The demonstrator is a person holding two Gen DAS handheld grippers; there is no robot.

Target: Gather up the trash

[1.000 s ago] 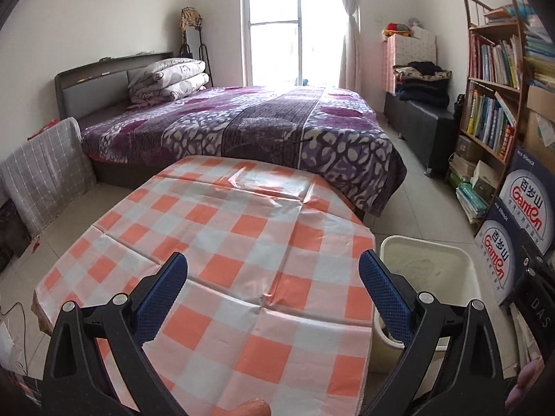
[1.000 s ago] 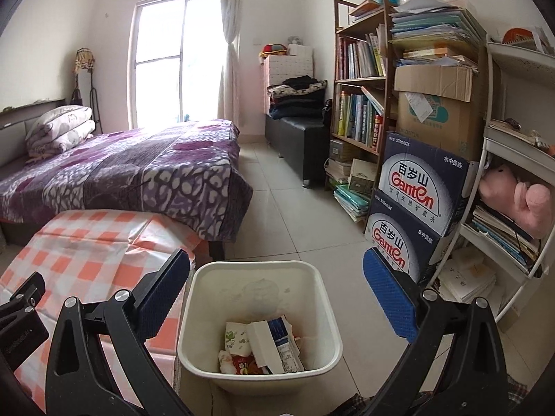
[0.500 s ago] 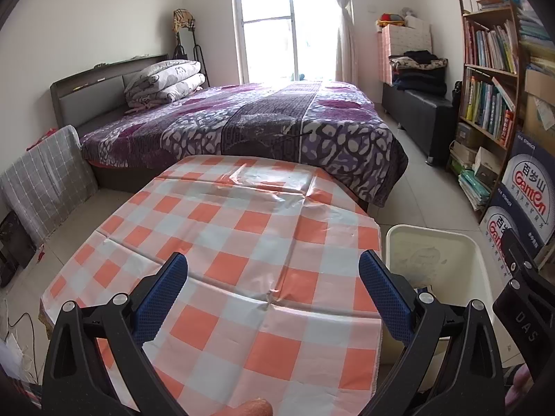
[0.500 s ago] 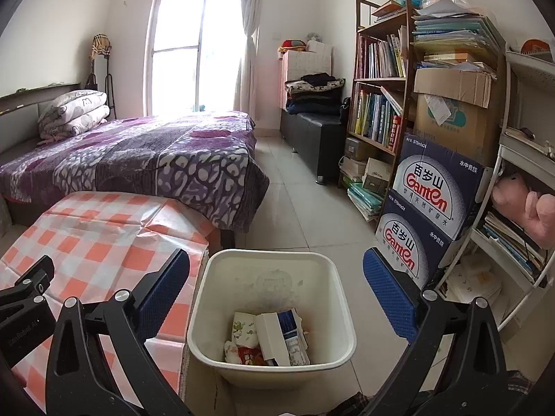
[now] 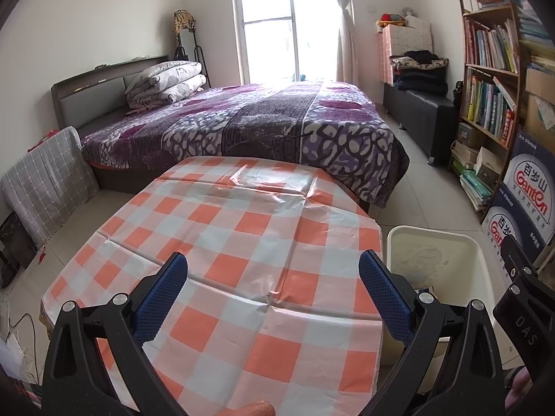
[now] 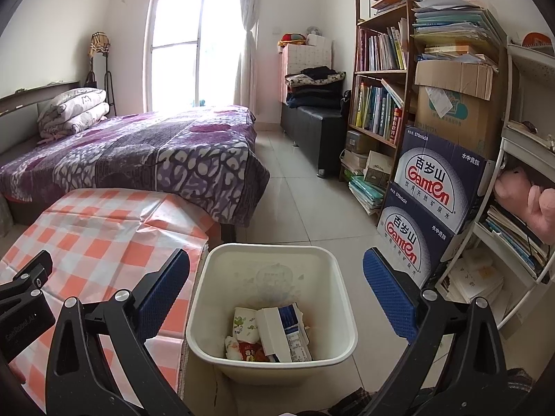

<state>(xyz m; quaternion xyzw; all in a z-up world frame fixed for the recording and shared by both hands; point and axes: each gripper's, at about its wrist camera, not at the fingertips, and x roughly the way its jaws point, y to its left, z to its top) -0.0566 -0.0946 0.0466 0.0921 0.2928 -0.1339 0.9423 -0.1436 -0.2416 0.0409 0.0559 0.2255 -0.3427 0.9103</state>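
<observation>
Below and between the wide-open jaws of the right gripper [image 6: 275, 277], trash [image 6: 269, 332] lies in the bin [image 6: 333, 270]: cartons and wrappers, likely light and crushable; best pinched at an edge. Left gripper [image 5: 272, 279] hangs open and empty over the checked tablecloth [image 5: 242, 228], bin just right of its jaws.

Low table [image 5: 222, 242] draped in creased orange-and-white checked cloth [image 5: 263, 329], its top bare, tiled floor [image 6: 312, 208] carrying a cream waste bin [image 6: 338, 277] just beside the table, stacked blue cartons [image 6: 433, 201] nearby

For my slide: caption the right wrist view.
Open right gripper above a white plastic bin holding discarded cartons.
</observation>
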